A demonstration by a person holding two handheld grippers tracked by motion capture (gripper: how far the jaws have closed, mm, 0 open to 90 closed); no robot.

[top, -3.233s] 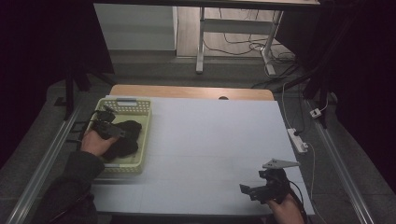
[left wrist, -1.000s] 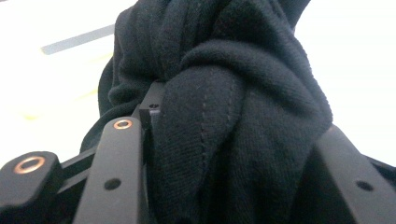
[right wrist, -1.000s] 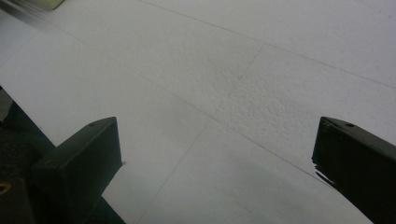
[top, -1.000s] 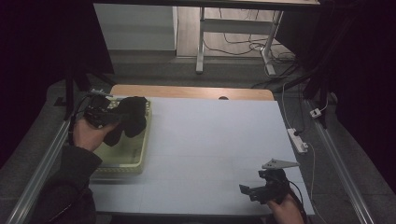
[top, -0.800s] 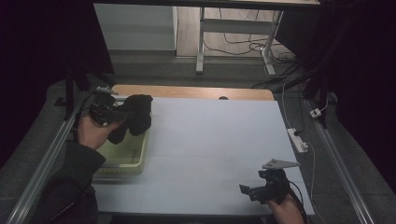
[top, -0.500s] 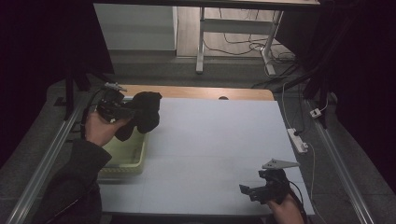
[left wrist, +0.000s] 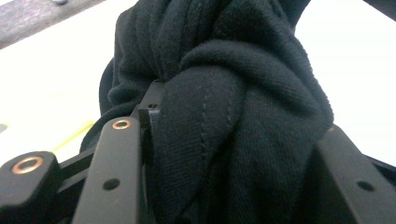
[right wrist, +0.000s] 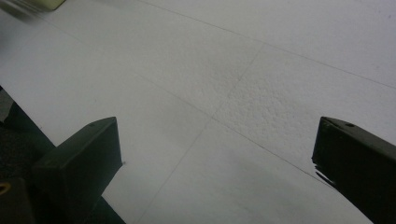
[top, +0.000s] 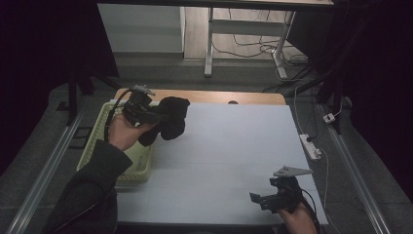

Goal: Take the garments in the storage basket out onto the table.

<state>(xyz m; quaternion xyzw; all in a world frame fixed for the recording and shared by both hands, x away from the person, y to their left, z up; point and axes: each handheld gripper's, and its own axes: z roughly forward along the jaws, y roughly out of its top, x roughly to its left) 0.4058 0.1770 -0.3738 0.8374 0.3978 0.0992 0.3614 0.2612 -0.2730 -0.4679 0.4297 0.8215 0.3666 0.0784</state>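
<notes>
1. Nearest us, the right gripper (top: 265, 200) sits low at the table's (top: 234, 146) near right corner, jaws spread wide over bare white surface, nothing between them.
2. Further in on the left, the left gripper (top: 152, 116) is clamped tight on a bunched black cloth (top: 170, 119), held up in the air.
3. The cloth (left wrist: 224, 107) bulges out past the jaws and hangs above the table's left edge, just beside the yellow basket (top: 112, 156). Its lowest fold may brush the basket rim; hard to tell.
</notes>
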